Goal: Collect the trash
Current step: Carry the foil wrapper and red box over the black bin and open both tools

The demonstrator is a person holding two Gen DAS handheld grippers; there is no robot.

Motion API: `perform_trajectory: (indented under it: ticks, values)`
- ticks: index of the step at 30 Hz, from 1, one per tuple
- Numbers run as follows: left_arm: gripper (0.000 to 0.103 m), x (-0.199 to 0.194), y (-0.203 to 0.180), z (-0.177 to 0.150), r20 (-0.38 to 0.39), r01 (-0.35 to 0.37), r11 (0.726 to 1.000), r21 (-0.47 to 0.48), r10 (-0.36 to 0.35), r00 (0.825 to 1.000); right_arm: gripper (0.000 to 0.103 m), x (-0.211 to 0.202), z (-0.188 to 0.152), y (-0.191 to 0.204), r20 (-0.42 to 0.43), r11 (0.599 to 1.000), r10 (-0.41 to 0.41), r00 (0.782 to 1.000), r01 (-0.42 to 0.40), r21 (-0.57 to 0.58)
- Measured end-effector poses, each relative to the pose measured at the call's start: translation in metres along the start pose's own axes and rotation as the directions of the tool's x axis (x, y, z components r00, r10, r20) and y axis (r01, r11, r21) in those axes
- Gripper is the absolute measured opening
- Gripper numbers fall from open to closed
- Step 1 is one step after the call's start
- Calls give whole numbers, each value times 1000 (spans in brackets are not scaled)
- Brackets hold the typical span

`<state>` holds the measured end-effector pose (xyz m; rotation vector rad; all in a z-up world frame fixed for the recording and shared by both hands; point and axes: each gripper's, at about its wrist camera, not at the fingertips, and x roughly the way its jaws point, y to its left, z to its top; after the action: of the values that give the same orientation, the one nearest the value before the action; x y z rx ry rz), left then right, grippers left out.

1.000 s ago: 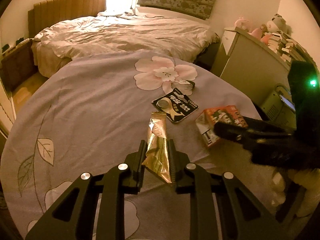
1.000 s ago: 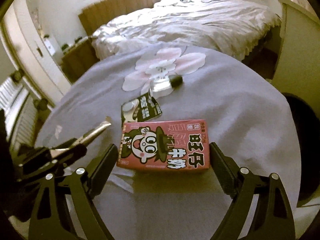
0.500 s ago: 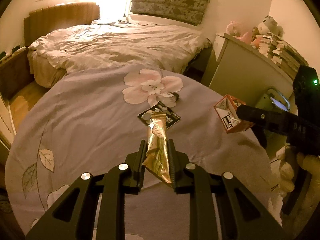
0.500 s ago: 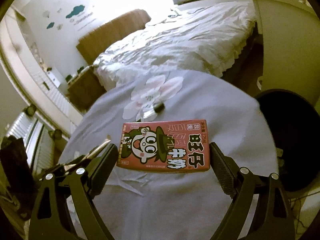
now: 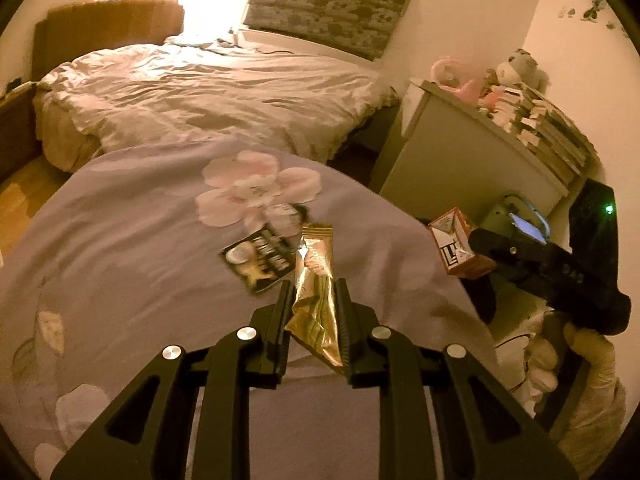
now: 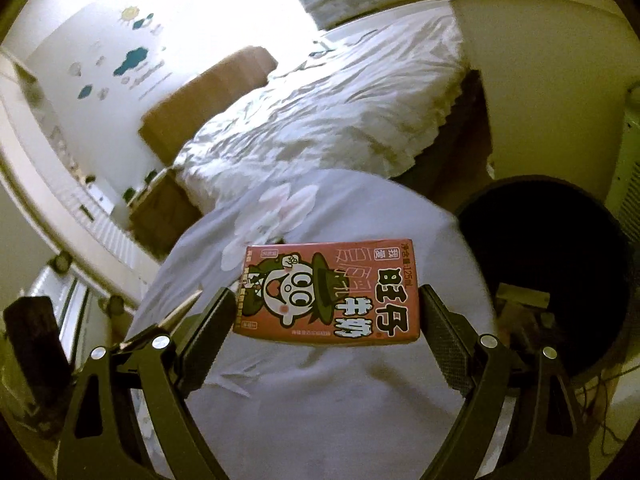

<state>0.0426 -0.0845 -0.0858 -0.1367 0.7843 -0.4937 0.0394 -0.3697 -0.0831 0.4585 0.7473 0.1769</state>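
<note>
Left gripper (image 5: 312,312): jaws clamped on a crumpled gold wrapper (image 5: 314,280), held clear above the surface (image 5: 120,240).
Right gripper (image 6: 326,322): jaws spread wide, pressing both ends of a red milk carton (image 6: 330,292) (cartoon face on its front), lifted off the surface near its edge.
Black bin (image 6: 544,264): on the floor just right of the surface, beside the carton.
Left on the surface: a black packet (image 5: 258,258) and a small clear wrapper (image 5: 286,212) by the printed pink flower (image 5: 256,186).
Background: an unmade bed (image 5: 208,96).
</note>
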Motion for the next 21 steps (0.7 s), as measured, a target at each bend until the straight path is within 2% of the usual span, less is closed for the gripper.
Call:
perform_trajectory:
  ticks: [12, 21]
  values:
    - [21, 40, -71, 24, -22, 114, 990, 87, -113, 993, 89, -30, 9, -64, 68, 992, -63, 996, 55, 117]
    - [21, 71, -138, 38, -43, 199, 962, 185, -194, 980, 89, -52, 15, -106, 124, 977, -113, 986, 88, 193]
